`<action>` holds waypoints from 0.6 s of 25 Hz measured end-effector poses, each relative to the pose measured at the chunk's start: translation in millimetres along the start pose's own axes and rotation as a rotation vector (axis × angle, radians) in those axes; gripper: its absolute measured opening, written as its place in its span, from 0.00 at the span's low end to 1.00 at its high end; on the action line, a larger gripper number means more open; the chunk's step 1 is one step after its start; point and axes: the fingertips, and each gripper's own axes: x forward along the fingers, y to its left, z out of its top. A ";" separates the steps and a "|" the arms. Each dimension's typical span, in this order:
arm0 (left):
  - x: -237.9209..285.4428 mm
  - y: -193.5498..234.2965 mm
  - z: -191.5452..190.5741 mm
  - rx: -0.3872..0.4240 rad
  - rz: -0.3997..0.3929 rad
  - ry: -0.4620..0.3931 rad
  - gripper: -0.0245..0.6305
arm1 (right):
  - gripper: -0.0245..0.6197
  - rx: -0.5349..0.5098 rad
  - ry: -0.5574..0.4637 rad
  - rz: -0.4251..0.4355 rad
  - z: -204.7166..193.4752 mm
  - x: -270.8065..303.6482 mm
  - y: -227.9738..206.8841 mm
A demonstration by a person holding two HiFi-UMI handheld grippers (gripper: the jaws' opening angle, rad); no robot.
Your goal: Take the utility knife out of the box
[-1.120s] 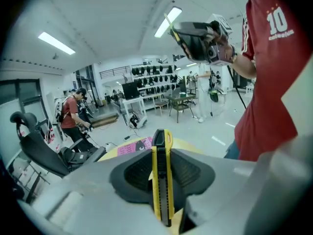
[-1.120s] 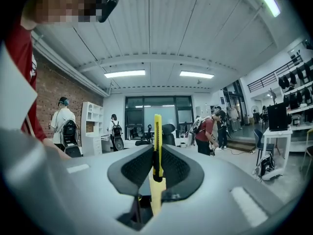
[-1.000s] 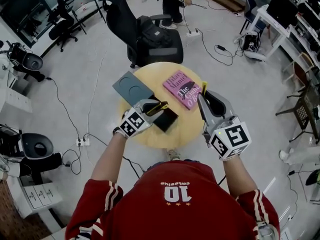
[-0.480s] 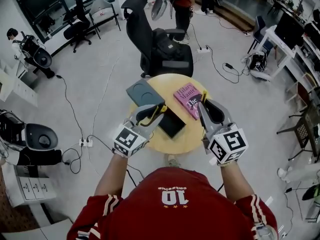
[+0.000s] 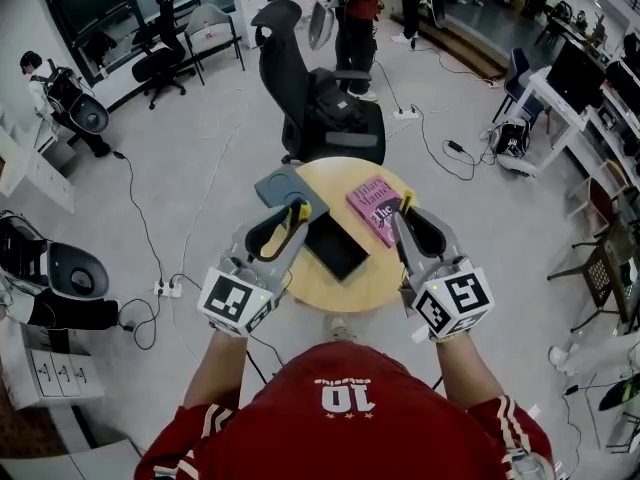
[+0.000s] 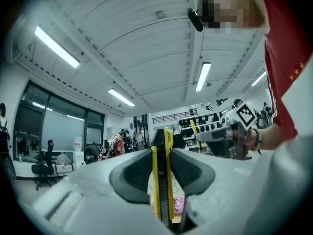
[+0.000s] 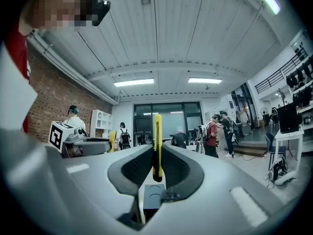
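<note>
Over the table point(image 5: 372, 280), left tool point(image 5: 294, 217) clamps the utility knife point(image 6: 161, 176) clear of the box point(image 5: 336, 247); right tool point(image 5: 403, 211) pinches a yellow strip point(image 7: 157, 146).

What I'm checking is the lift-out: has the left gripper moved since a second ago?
Yes. In the head view the left gripper, shut on the knife, has drawn back from over the box toward the table's left edge.
</note>
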 end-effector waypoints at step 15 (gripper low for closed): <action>-40.9 0.3 36.9 0.004 0.102 -0.056 0.23 | 0.11 -0.022 -0.038 -0.048 11.3 -30.7 19.5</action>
